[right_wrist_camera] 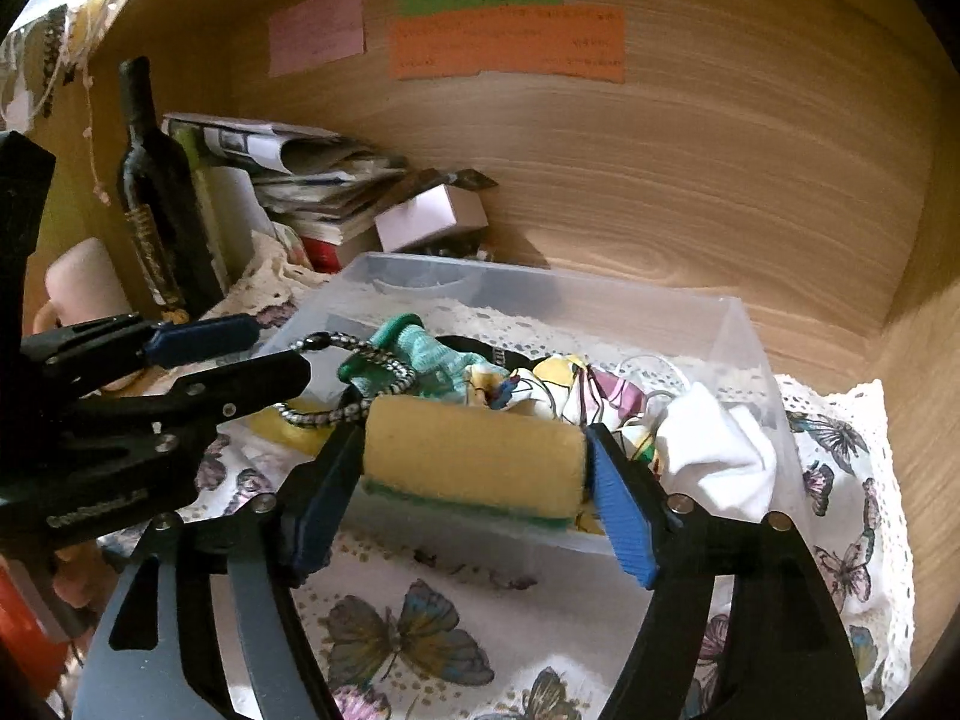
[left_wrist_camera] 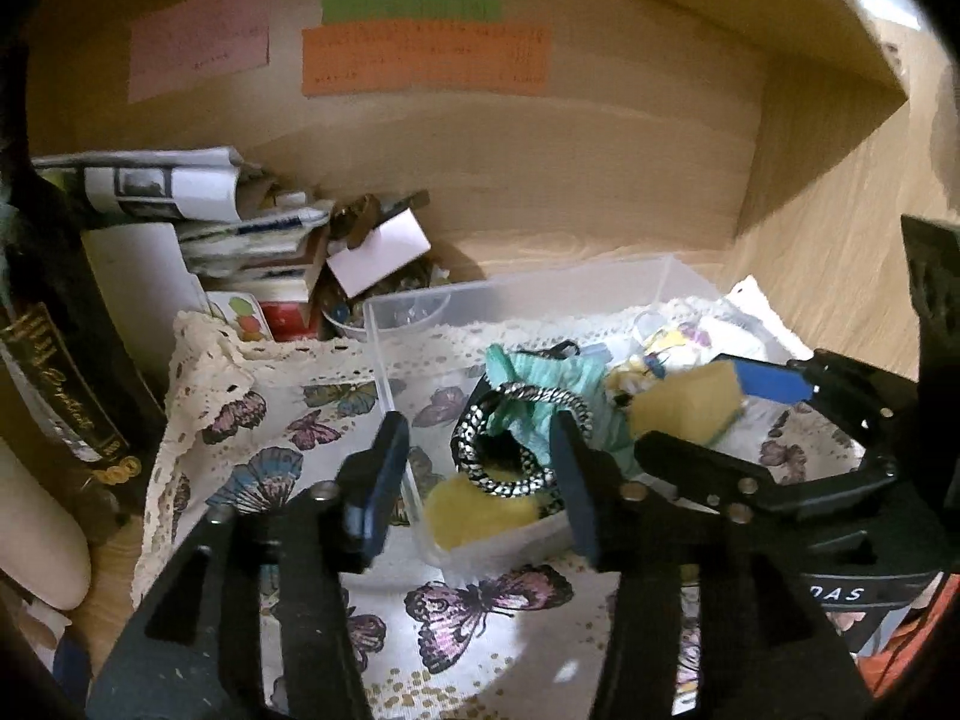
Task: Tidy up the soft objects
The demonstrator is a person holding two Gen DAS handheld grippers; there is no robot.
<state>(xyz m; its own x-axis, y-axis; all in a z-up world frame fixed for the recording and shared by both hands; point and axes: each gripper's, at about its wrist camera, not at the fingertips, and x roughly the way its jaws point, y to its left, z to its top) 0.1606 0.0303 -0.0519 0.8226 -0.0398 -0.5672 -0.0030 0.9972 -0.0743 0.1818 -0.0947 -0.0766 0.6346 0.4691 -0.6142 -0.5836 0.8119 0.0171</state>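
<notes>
Butterfly-print cloth [right_wrist_camera: 420,630] covers the shelf floor; clear plastic bin [right_wrist_camera: 744,324] sits on it. Right gripper [right_wrist_camera: 474,498] reaches level over the bin's near wall, jaws clamped on the yellow sponge [right_wrist_camera: 474,456]. Left gripper [left_wrist_camera: 480,480] angles down at the bin's left side, jaws spread wide, nothing held. Inside bin: white cloth [right_wrist_camera: 714,450], teal sock [left_wrist_camera: 540,378], black-white cord [left_wrist_camera: 510,438], second yellow sponge [left_wrist_camera: 474,510].

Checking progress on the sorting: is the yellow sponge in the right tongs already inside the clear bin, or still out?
Still out: the right tongs grip the yellow sponge above the clear bin's near wall.
</notes>
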